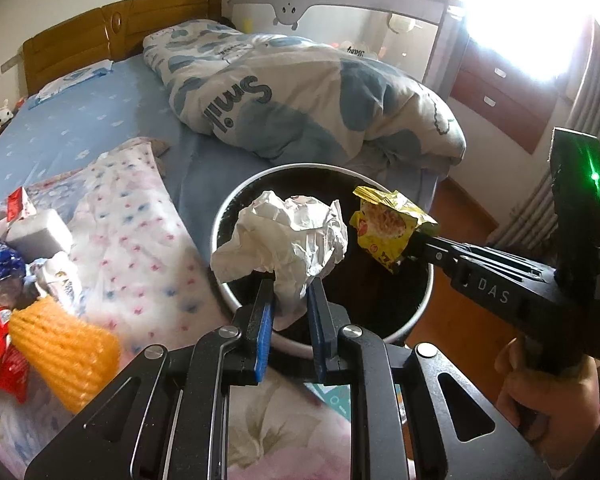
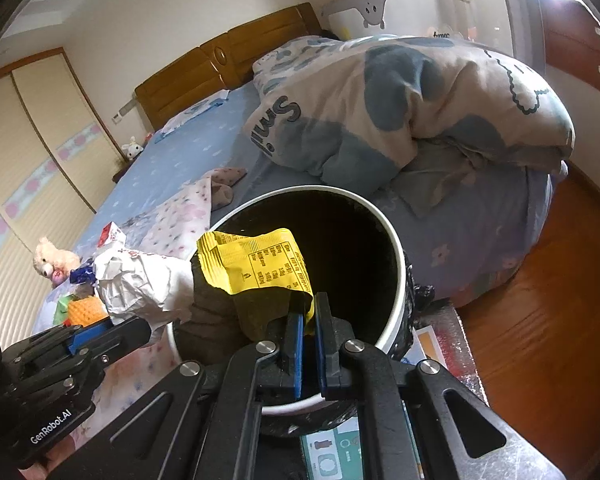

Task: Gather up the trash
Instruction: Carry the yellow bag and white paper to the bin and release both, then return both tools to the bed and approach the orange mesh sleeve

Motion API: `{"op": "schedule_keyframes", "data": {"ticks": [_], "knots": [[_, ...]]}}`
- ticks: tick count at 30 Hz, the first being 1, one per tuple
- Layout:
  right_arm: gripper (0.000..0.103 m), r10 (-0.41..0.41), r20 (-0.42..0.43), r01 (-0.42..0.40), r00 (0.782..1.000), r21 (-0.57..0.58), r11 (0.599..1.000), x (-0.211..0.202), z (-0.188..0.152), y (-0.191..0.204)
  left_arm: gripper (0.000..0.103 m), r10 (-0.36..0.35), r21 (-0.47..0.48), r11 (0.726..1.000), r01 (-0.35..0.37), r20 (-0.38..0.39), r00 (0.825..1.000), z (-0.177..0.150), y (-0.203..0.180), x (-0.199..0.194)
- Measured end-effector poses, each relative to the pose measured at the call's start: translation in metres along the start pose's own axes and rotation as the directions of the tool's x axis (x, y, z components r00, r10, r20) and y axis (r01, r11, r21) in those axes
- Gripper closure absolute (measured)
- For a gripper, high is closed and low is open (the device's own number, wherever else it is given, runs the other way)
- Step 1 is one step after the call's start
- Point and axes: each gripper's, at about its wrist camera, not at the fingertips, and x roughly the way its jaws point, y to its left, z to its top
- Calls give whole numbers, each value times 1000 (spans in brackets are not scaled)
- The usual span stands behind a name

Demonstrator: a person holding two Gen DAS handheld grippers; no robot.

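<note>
My left gripper is shut on a crumpled white paper wad and holds it over the open mouth of a white round trash bin with a black liner. My right gripper is shut on a yellow snack wrapper and holds it over the same bin. In the left wrist view the right gripper reaches in from the right with the wrapper. In the right wrist view the left gripper and paper wad sit at the left.
More trash lies on the bed at left: an orange foam net, red wrappers, a blue wrapper, a grey box. A rumpled duvet lies behind the bin. Wooden floor is at right.
</note>
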Motion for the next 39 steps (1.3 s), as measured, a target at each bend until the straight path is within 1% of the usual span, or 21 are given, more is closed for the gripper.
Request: {"op": "schedule_keyframes", "data": {"ticks": [4,6,7,8,9,10,11,12,13,16,19,21,22,23,26,32,39], "knots": [[97,-4,-16,4,1000,5,1000,6,4,-5,87,-5,-6,1000,5,-17,1000,2,0,9],[95,-10,-23,10,1000,0,1000,9,4,-6,86,-11,-8,1000,11,-28,1000,2,1,13],[93,-13,-27,13,1000,1,1000,10,4,-7,83,-10,-11,1000,9,-31,999,3,1,14],[93,-18,-30,18,999,3,1000,11,5,-8,81,-7,-13,1000,6,-32,999,3,1,14],[93,-24,-36,25,999,4,1000,13,5,-9,74,-4,-15,1000,4,-39,999,3,1,16],[92,-29,-41,29,999,5,1000,14,6,-9,65,-5,-17,1000,4,-42,999,4,1,16],[91,-32,-45,32,998,7,999,16,7,-9,60,-3,-20,1000,2,-41,999,3,2,15],[90,-35,-47,35,998,11,999,16,7,-10,47,3,-24,1000,-4,-35,999,2,3,13],[87,-35,-43,35,998,16,999,15,8,-11,42,7,-27,1000,-8,-29,1000,1,5,10],[67,-41,-27,42,999,20,999,11,7,-10,43,6,-36,999,-7,-11,1000,-5,10,0],[57,-22,-14,22,1000,38,999,6,4,-8,42,-2,-59,998,3,16,1000,-16,18,-16],[47,-4,-7,5,1000,43,999,3,0,-3,41,16,-66,998,-13,39,999,-27,24,-30],[39,6,-1,-6,1000,42,999,1,-4,1,40,21,-69,997,-18,47,999,-30,26,-34],[34,13,3,-14,1000,40,999,-1,-5,5,40,26,-74,997,-22,56,998,-35,30,-39],[26,35,16,-35,999,22,999,-6,-14,21,39,50,-93,995,-43,76,996,-51,41,-55],[22,94,25,-94,995,-7,996,-13,-32,57,39,102,-158,984,-86,93,991,-78,72,-80],[22,150,8,-149,989,-49,988,-13,-49,97,39,167,-246,959,-141,89,982,-109,114,-104]]}}
